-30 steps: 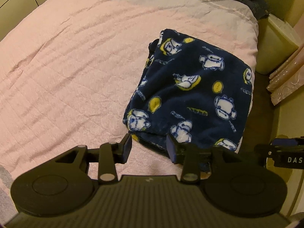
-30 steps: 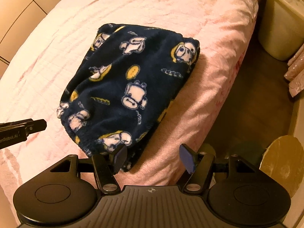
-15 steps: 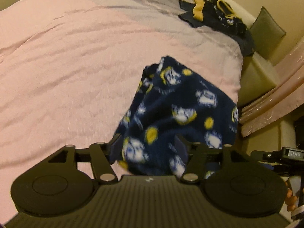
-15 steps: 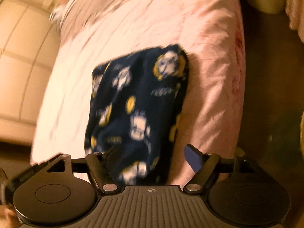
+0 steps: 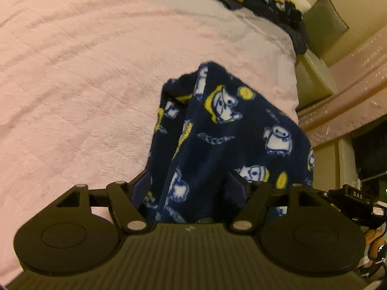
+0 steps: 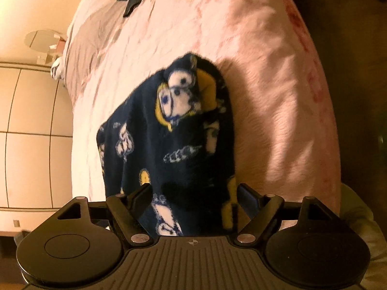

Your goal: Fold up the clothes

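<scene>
Left tongs opening, right tongs wide, both straddling navy fleece on pink bedspread.

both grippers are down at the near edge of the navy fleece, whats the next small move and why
Probably close both. The left gripper, jaws opening, and the right gripper, jaws wide, each straddle the near edge of the navy fleece on the pink bedspread; the pads do not visibly press it, so gripping comes before any fold.
</scene>
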{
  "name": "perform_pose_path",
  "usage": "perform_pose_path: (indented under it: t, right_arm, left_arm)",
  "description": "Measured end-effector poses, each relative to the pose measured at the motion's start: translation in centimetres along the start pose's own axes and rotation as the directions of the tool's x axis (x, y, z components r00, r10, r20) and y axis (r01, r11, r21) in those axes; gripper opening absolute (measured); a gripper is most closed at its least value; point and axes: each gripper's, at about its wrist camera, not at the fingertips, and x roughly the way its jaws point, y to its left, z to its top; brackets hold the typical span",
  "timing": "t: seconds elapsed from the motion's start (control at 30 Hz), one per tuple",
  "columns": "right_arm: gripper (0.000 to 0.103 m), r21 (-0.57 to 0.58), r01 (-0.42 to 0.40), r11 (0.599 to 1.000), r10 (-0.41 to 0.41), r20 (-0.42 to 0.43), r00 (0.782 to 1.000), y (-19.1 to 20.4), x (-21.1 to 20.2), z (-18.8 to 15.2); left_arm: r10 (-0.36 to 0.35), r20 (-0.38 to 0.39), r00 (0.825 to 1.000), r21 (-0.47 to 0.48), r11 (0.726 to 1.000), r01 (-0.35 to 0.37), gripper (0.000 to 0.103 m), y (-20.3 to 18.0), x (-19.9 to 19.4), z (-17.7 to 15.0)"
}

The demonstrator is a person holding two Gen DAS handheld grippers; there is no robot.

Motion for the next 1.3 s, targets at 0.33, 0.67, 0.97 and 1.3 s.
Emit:
perform_pose_path:
  t: [0.33, 0.67, 0.97, 1.3]
  right_arm:
    - [0.08, 0.001, -0.001, 1.0, 0.001, -0.022, 1.0, -1.3, 3.3, 0.3]
    - [0.074, -0.017, -0.077, 0.997, 0.077, -0.025, 0.997, -2.2, 4.4, 0.5]
    - [0.034, -0.055, -0.106, 0.993, 0.102, -0.073, 0.992, -1.9, 4.5, 1.0]
    - [0.028, -0.314, -0.217, 0.924, 0.14, -0.251, 0.958, 5.6, 1.3, 2.8]
  left_arm:
    - [-0.185, -0.056, 0.981, -0.142, 0.974, 0.176, 0.078, 5.6, 5.4, 0.6]
    - [-0.436, 0.026, 0.899, -0.306, 0.853, 0.423, 0.06, 7.8, 8.1, -1.0]
    - [-0.388, 0.084, 0.918, -0.259, 0.881, 0.396, 0.028, 6.2, 6.7, -2.4]
    - [-0.224, 0.366, 0.903, -0.343, 0.87, 0.355, 0.023, 2.9, -1.7, -8.1]
